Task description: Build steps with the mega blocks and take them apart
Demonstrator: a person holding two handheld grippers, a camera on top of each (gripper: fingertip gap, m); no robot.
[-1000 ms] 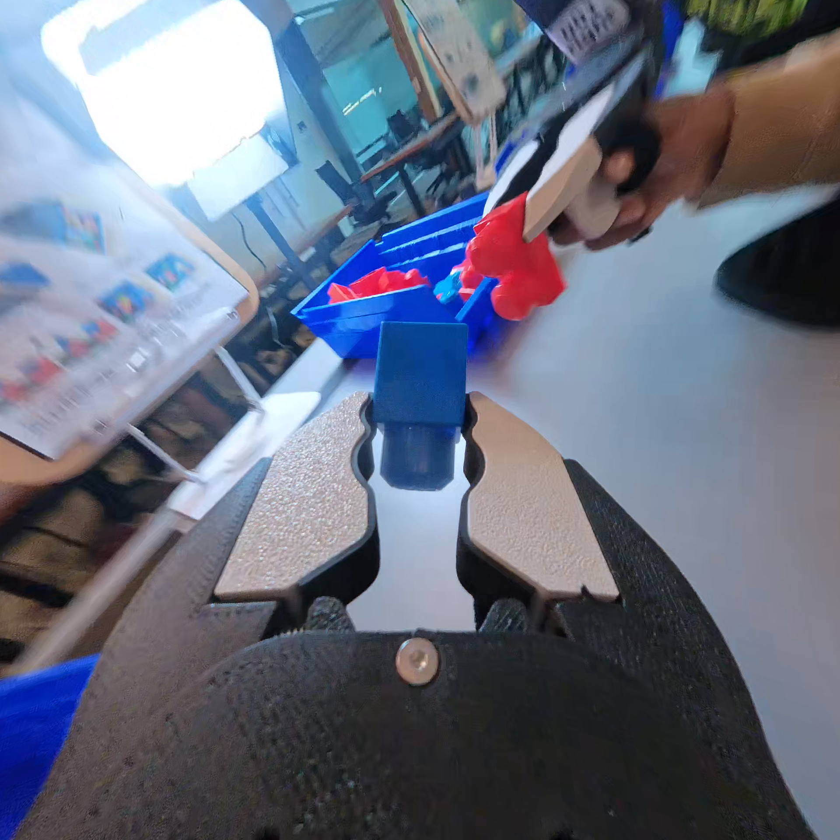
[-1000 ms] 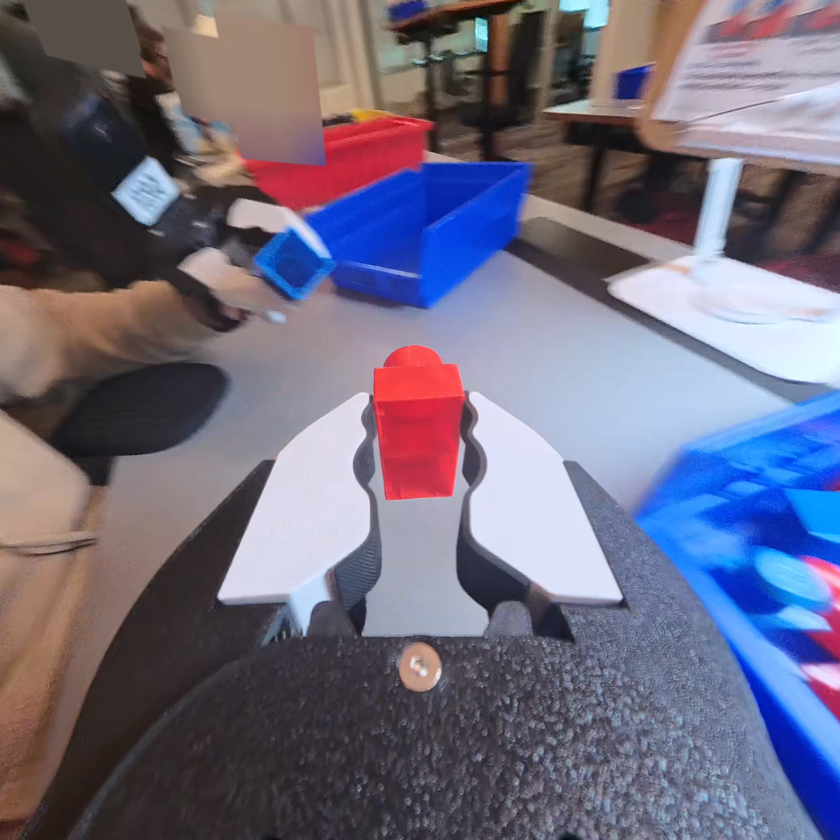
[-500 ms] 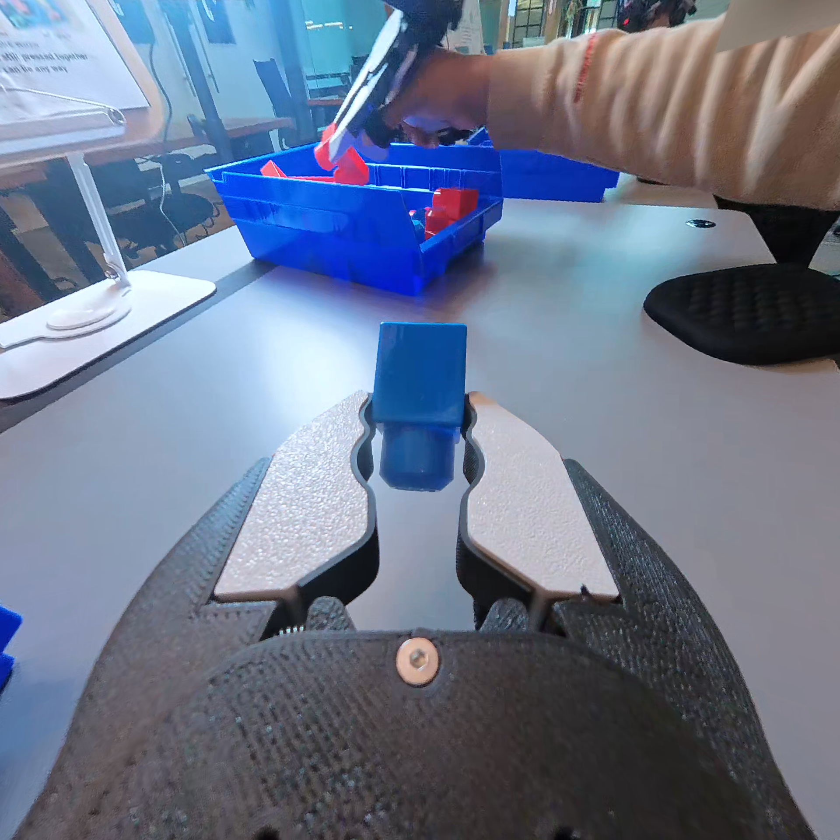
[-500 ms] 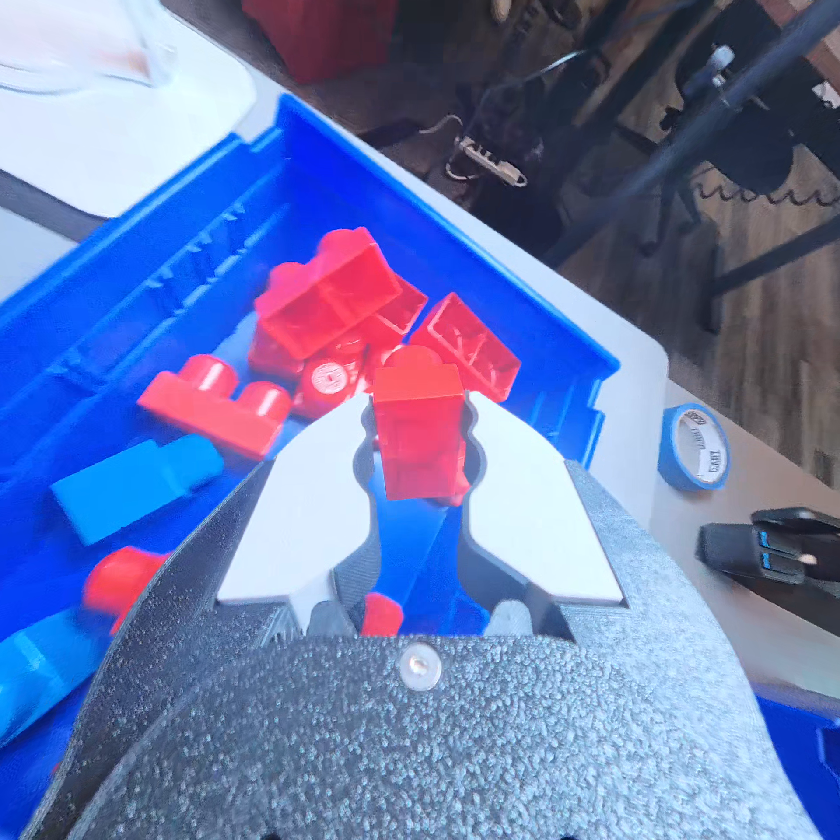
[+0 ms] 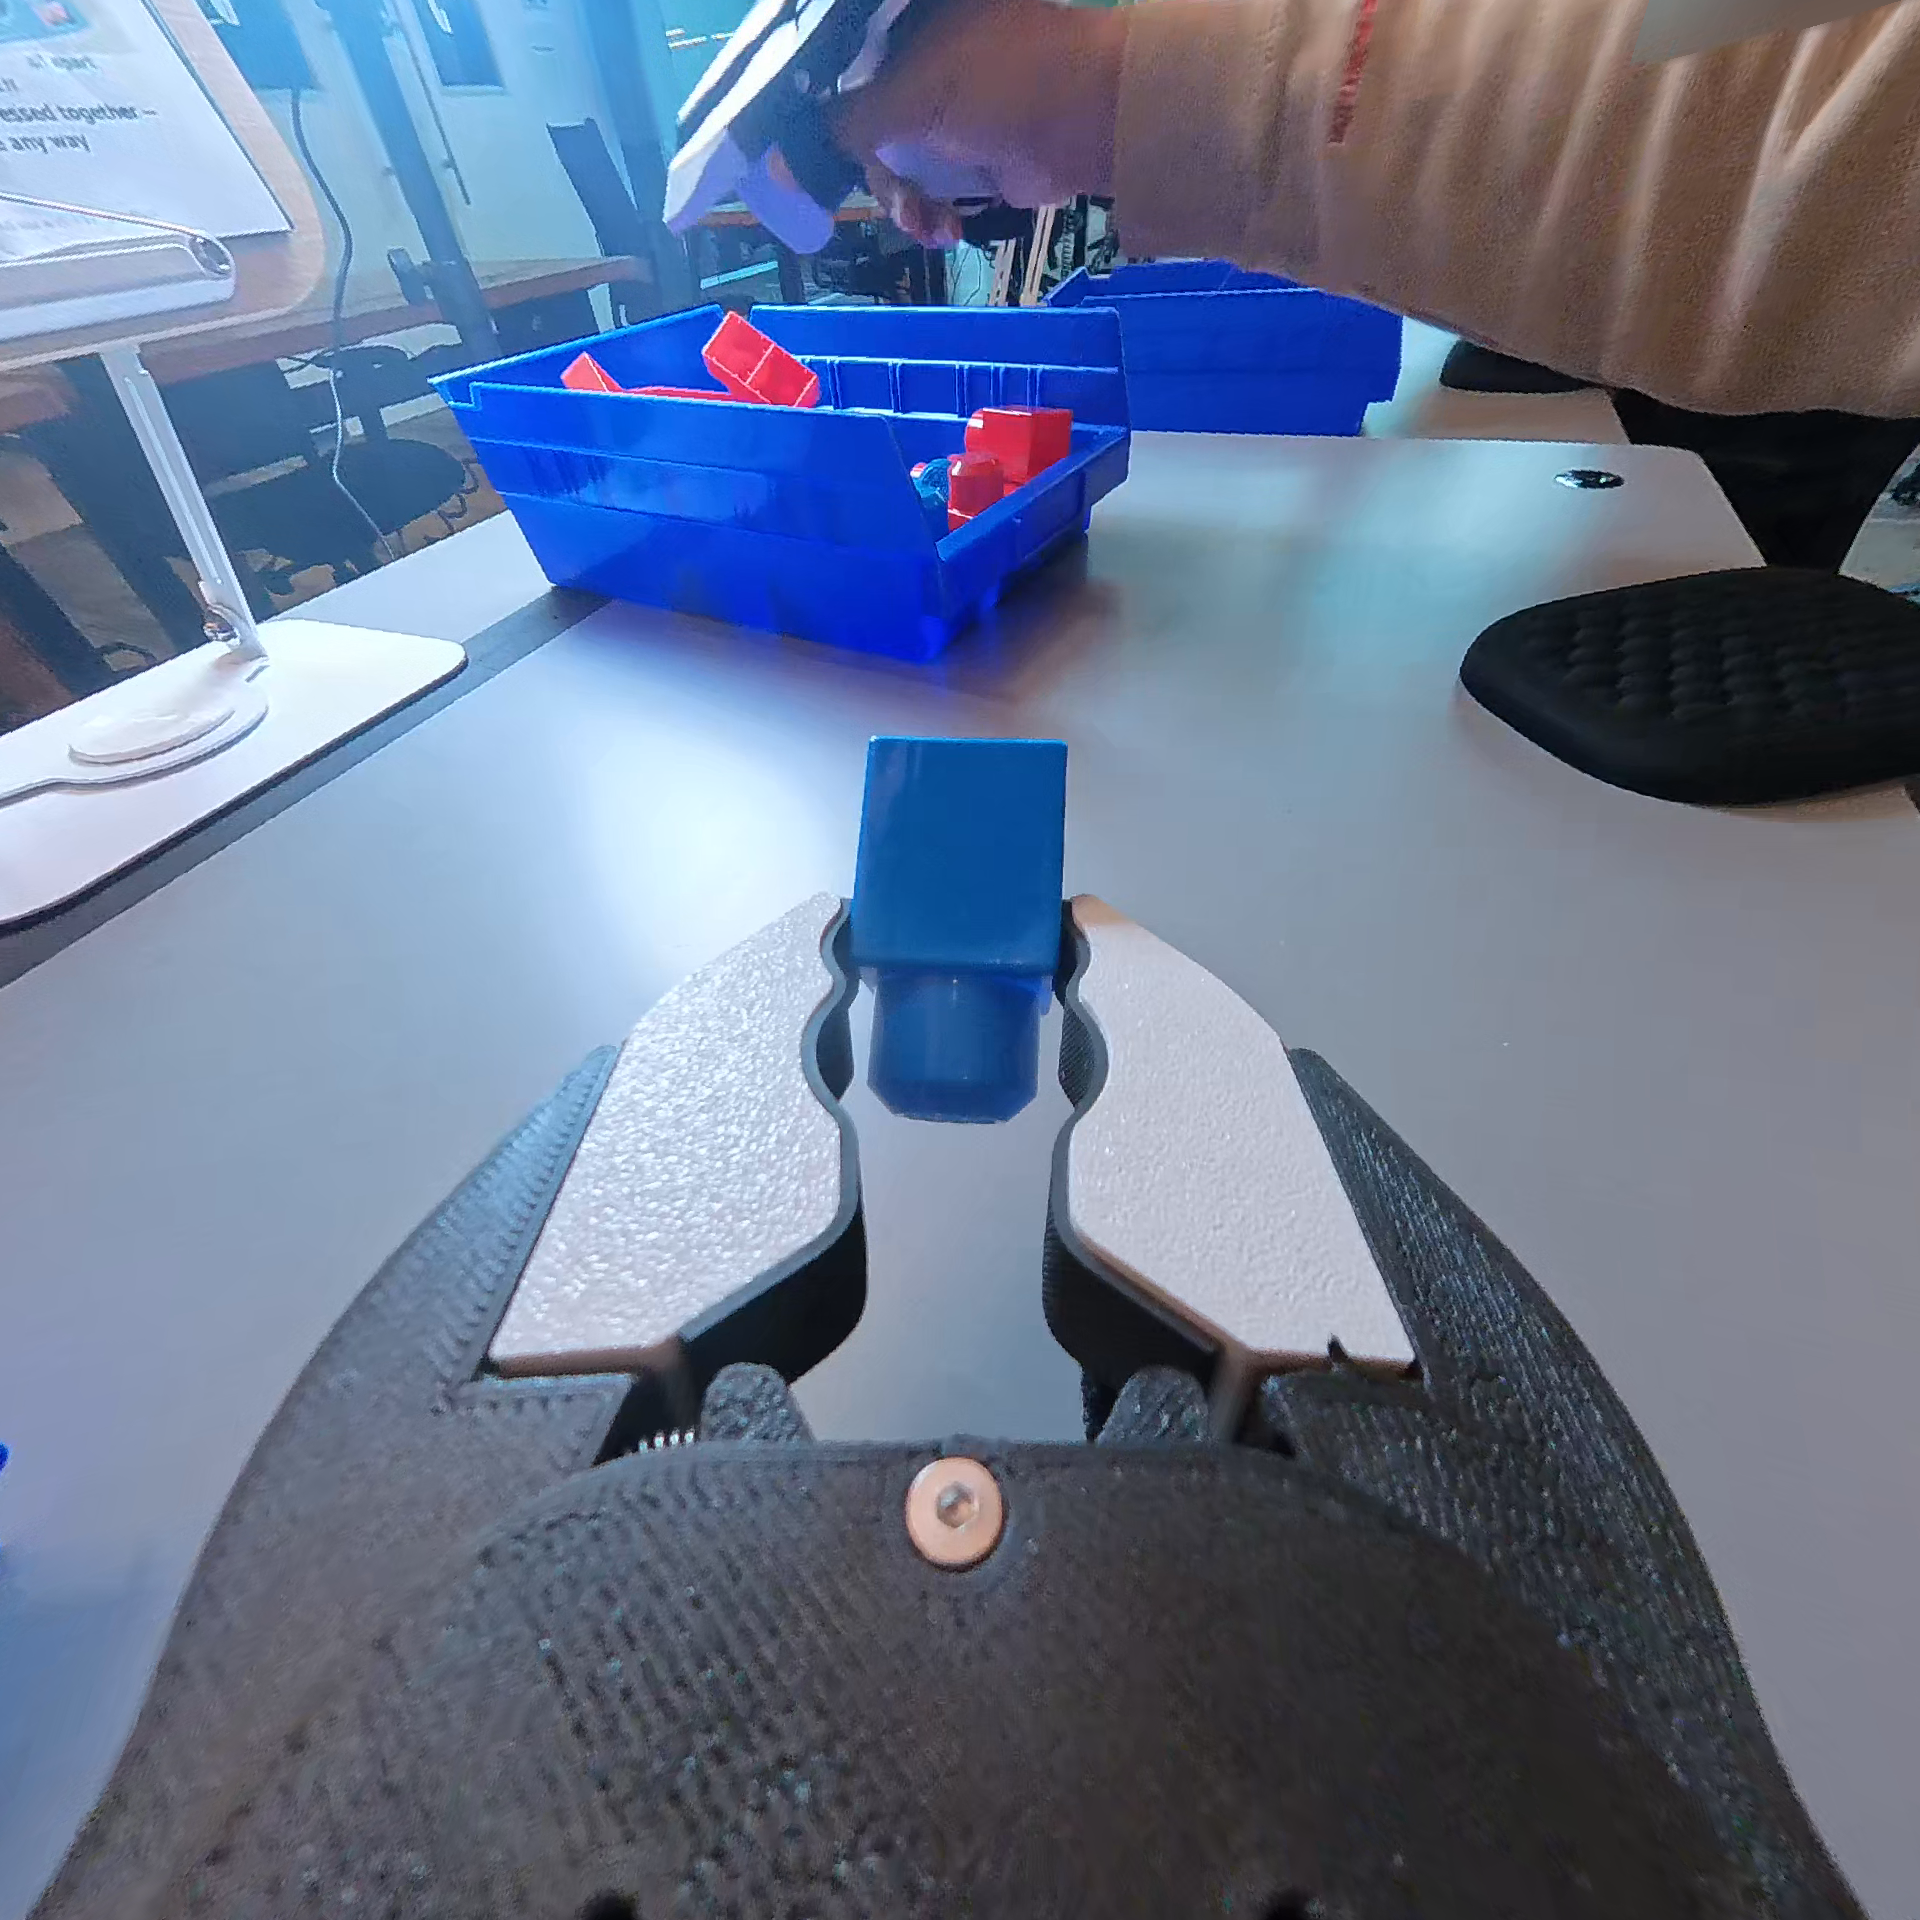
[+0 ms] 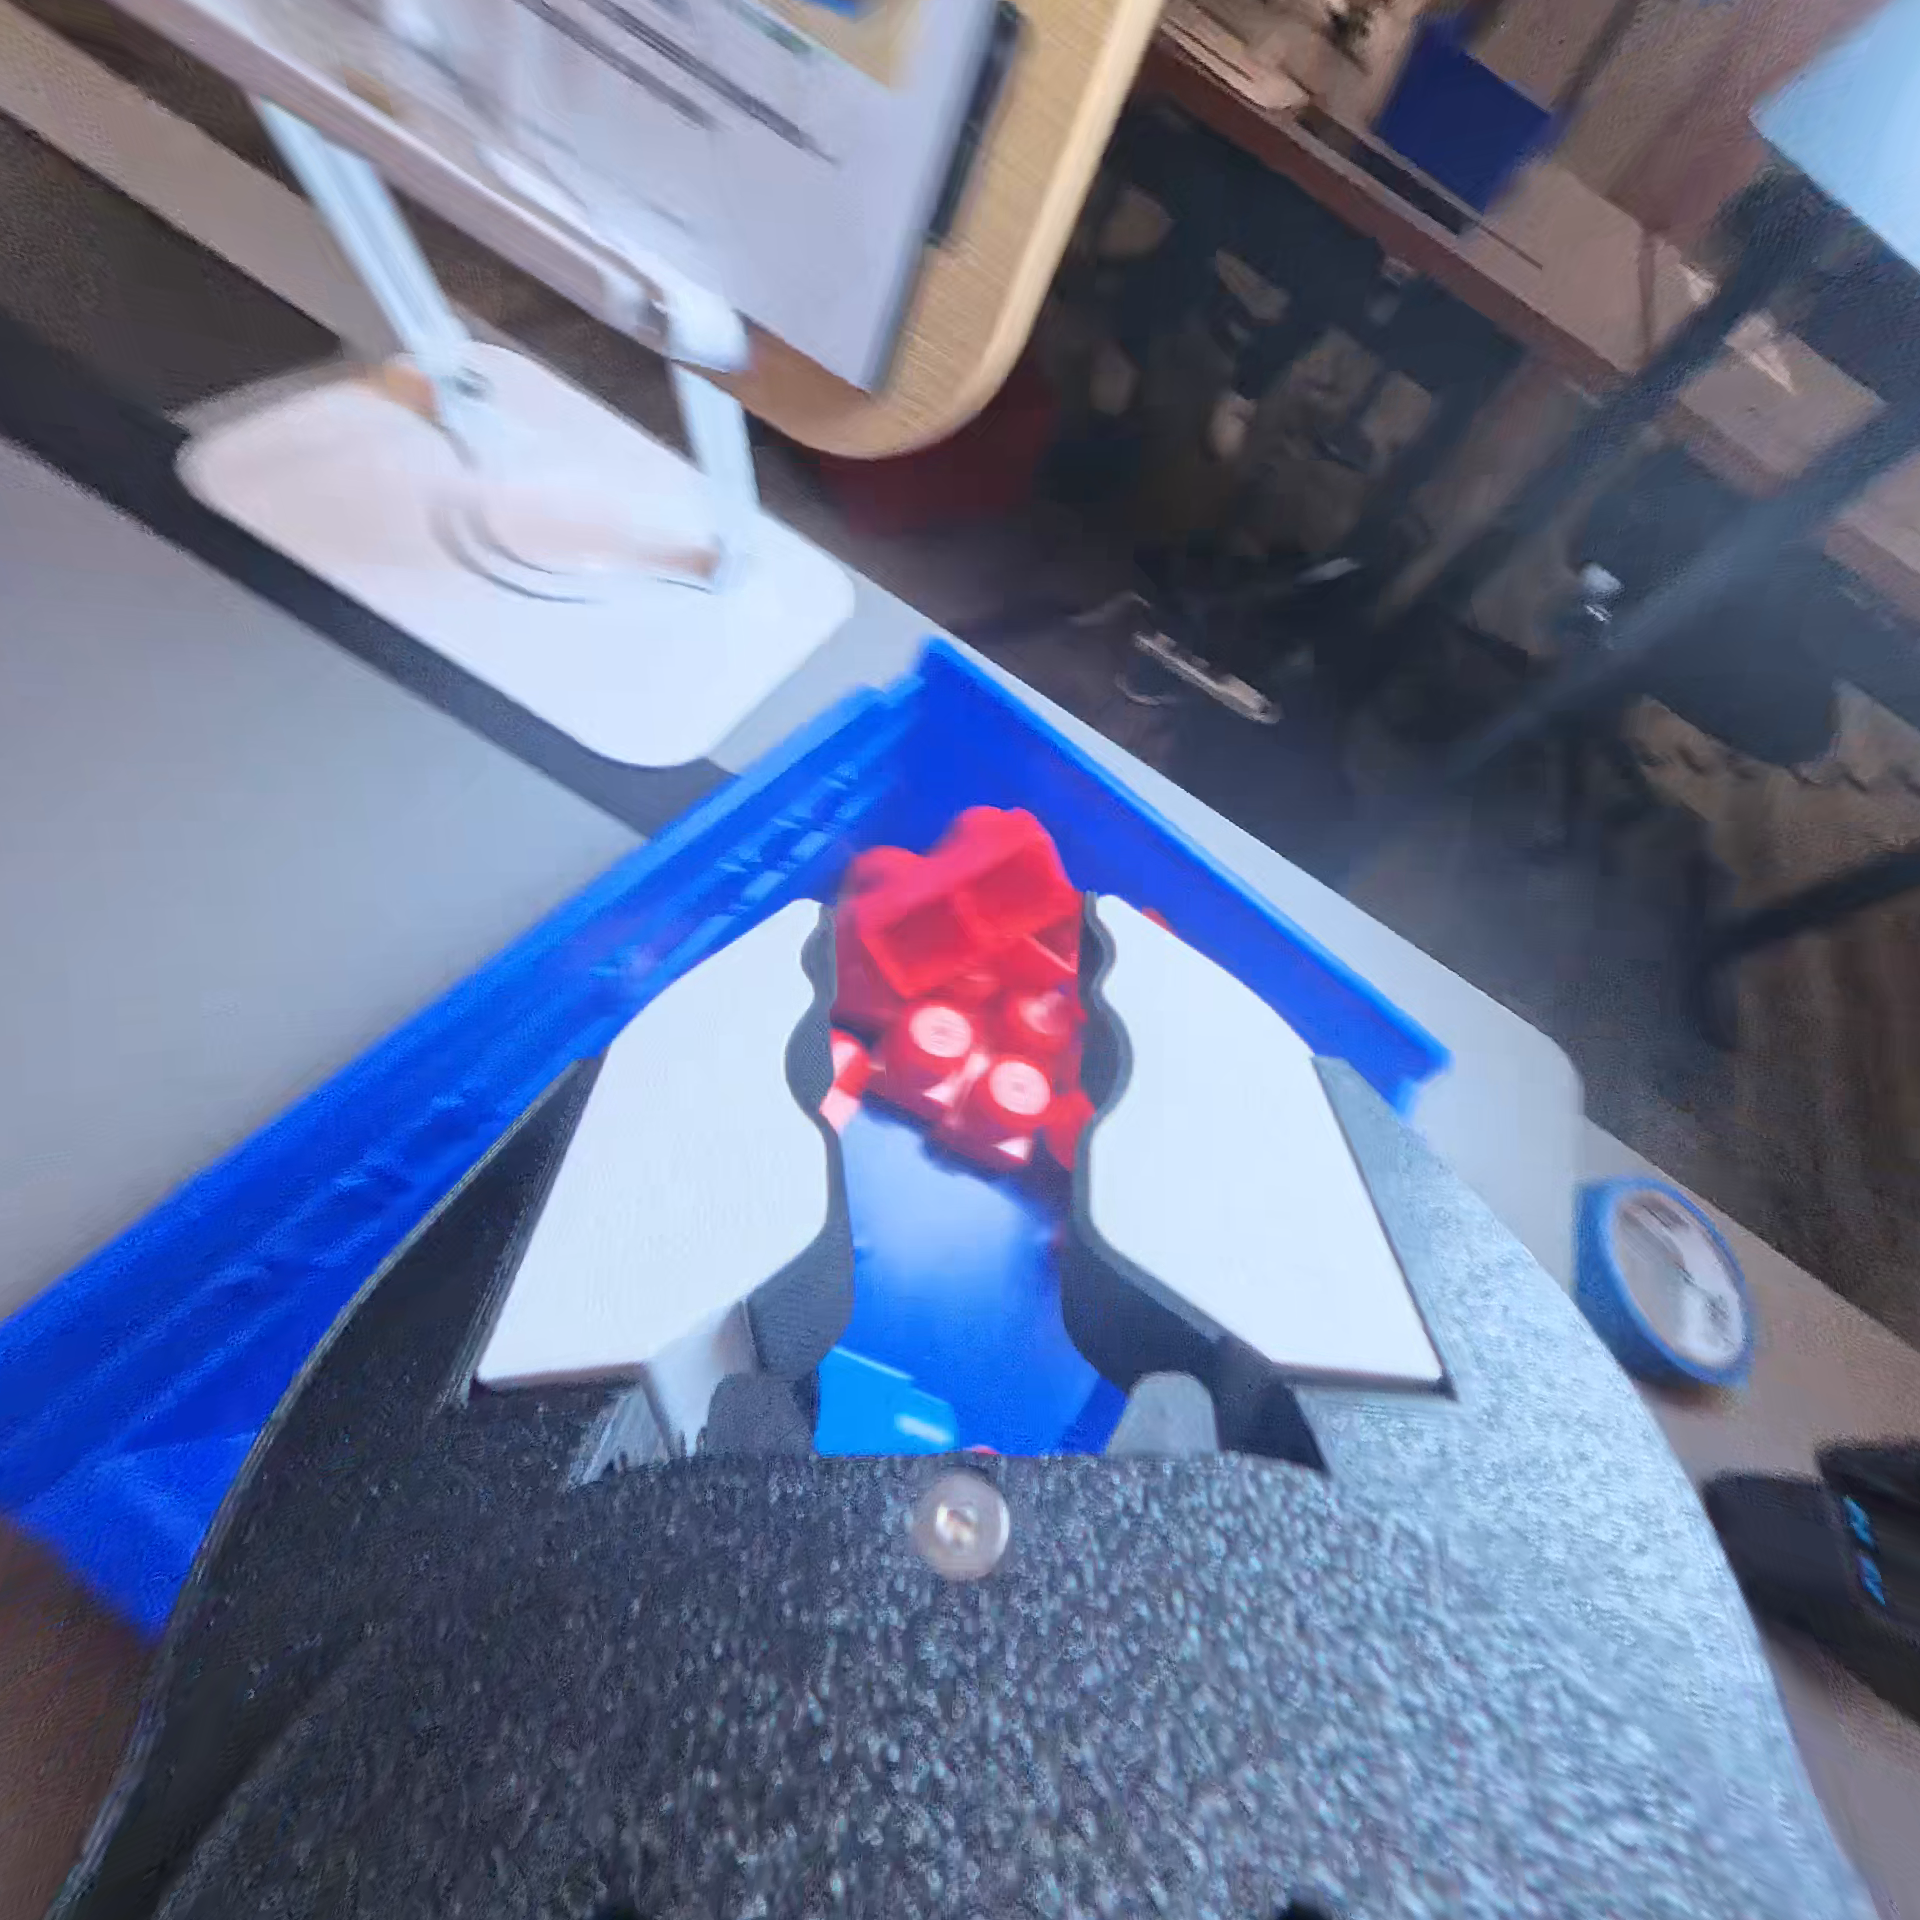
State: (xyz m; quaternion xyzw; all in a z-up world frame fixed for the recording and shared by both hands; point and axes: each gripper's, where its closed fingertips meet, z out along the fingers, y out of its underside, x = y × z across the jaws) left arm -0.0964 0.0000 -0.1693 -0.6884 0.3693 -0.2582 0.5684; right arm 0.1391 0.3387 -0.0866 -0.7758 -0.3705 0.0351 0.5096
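Observation:
My left gripper [image 5: 956,914] is shut on a single blue block [image 5: 961,852], stud towards the camera, held just above the grey table [image 5: 1403,1039]. A blue bin [image 5: 727,499] with red blocks [image 5: 758,364] stands farther back. My right gripper [image 5: 748,177], in a person's hand, hovers above that bin. In the right wrist view, which is blurred, the right gripper [image 6: 956,914] looks down into the bin [image 6: 416,1122]. Its jaws stand slightly apart with nothing between them. A heap of red blocks [image 6: 966,966] lies below the fingertips.
A white stand base [image 5: 156,748] holding an instruction sheet sits at the left table edge. A black padded rest [image 5: 1704,675] lies at the right. A second blue bin [image 5: 1247,353] stands behind. A blue tape roll [image 6: 1662,1288] and a black object [image 6: 1849,1538] lie beside the bin. The left gripper's tips are roughly 40 centimetres from the right gripper's.
The right gripper swung over the blue bin and let go of its red block, which now lies in the bin. The left gripper still holds the blue block low over the table.

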